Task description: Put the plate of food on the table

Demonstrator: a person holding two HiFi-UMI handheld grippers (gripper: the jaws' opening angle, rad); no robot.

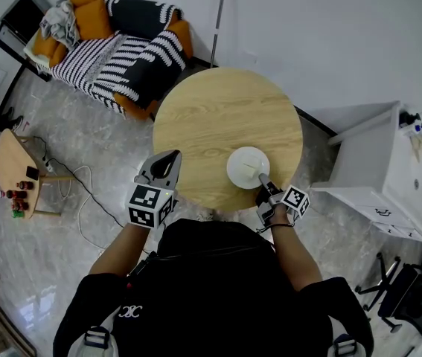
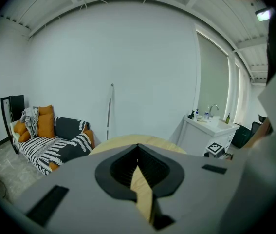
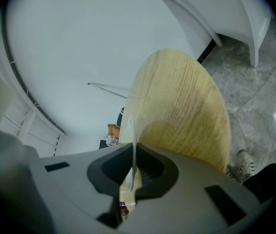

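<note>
Over table (image 1: 218, 125), plate (image 1: 246, 166) rim clamped in right gripper (image 1: 264, 183) jaws (left gripper (image 1: 171, 155) jaws together).

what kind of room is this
Most likely a small home living space, perhaps a staged one: a round light wooden table, an orange sofa with black-and-white striped throws, and a white cabinet with a sink and tap on top.
</note>
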